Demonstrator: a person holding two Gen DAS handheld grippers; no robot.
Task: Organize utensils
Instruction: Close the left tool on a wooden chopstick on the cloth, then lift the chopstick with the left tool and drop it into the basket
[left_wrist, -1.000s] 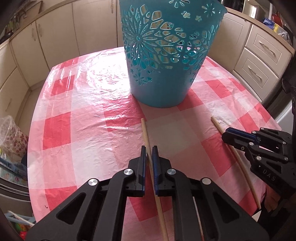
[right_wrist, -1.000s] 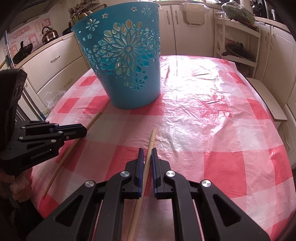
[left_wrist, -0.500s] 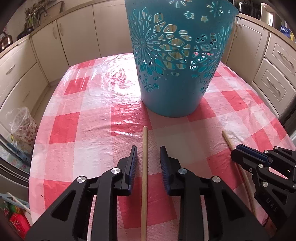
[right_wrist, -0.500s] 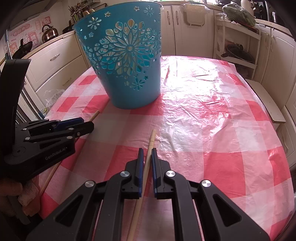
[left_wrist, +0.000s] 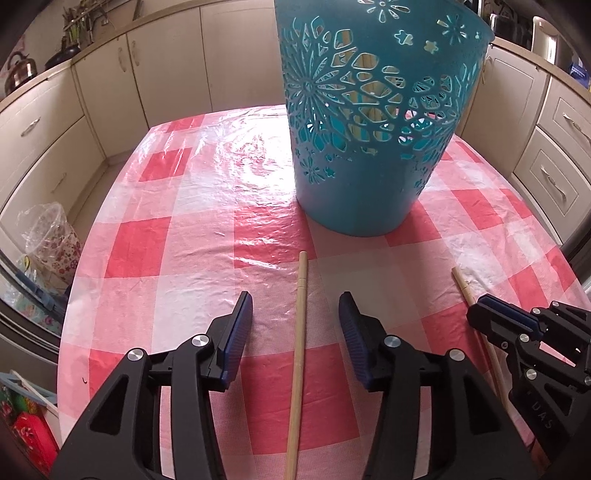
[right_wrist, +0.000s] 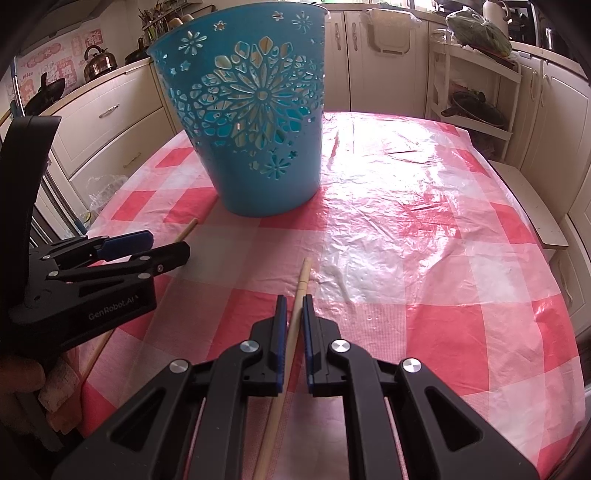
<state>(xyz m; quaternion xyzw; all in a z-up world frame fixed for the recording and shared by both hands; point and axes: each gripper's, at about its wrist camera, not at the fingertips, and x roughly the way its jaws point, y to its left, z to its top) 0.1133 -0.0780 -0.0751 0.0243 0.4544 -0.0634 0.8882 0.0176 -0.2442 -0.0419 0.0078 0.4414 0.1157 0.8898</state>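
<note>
A tall teal cut-out basket (left_wrist: 362, 184) (right_wrist: 258, 147) stands on the red-and-white checked tablecloth (left_wrist: 207, 236), with wooden sticks showing through its holes. One wooden chopstick (left_wrist: 302, 269) lies flat on the cloth between the fingers of my left gripper (left_wrist: 295, 299) (right_wrist: 168, 243). Its jaws are opening and the pads stand clear of the stick on both sides. My right gripper (right_wrist: 294, 299) (left_wrist: 480, 312) is shut on a second chopstick (right_wrist: 304, 271) (left_wrist: 463, 286), whose tip points toward the basket.
Cream kitchen cabinets (left_wrist: 48, 122) ring the table. A flowered plastic bag (left_wrist: 51, 236) sits low at the left, and a shelf rack (right_wrist: 476, 103) stands beyond the far right edge. A hand (right_wrist: 22, 376) holds the left gripper.
The left jaws have come apart from the chopstick that they gripped, and it now lies loose between them. The left view has turned a little. The right gripper has kept still.
</note>
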